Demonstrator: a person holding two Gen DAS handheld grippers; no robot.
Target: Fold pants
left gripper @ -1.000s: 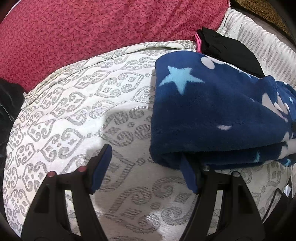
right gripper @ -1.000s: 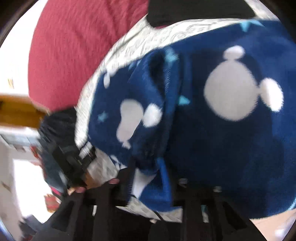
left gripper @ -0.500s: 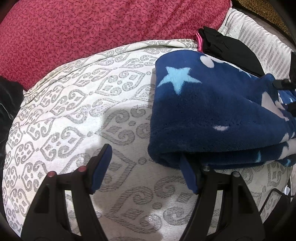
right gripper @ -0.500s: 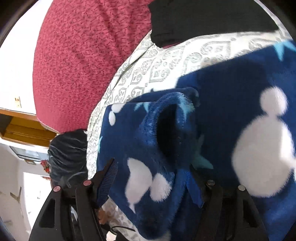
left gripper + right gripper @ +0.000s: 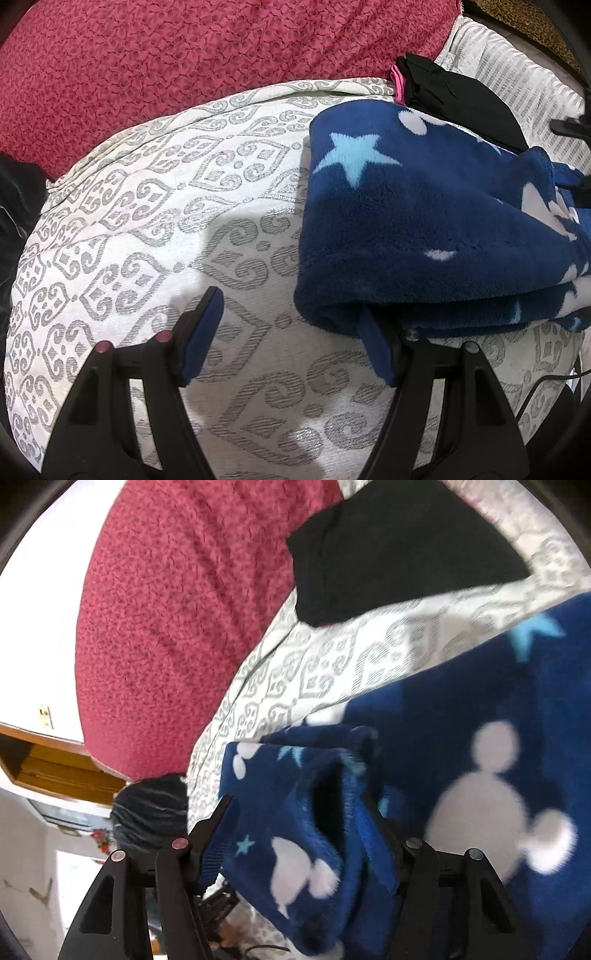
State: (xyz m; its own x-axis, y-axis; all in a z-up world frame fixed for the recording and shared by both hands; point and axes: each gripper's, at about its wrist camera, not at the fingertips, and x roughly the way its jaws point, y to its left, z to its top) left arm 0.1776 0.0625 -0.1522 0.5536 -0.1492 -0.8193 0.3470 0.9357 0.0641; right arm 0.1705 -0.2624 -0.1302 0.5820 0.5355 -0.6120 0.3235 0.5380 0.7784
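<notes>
My left fingers (image 5: 203, 332) are wide open and hold nothing. They hang over the white and grey cover (image 5: 166, 221). One finger tip pokes in just under the near corner of the pants (image 5: 424, 221); the other is over bare cover.

The pants are blue and fluffy, with stars and white mouse shapes. They lie on the cover, already folded over at least once.

My right fingers (image 5: 207, 834) are at the other end of the pants. They have just been closing a little, and a thick lump of the blue cloth fills the gap and touches both pads. I think it is a soft hold.

I think I am in the middle of a fold. Next, my left fingers need to pinch the near corner, so both ends can go over together.

There is lots of bare cover on the left to move in. The red blanket (image 5: 184, 55) lies behind, and some black clothes (image 5: 461, 96) touch the far edge of the pants.
</notes>
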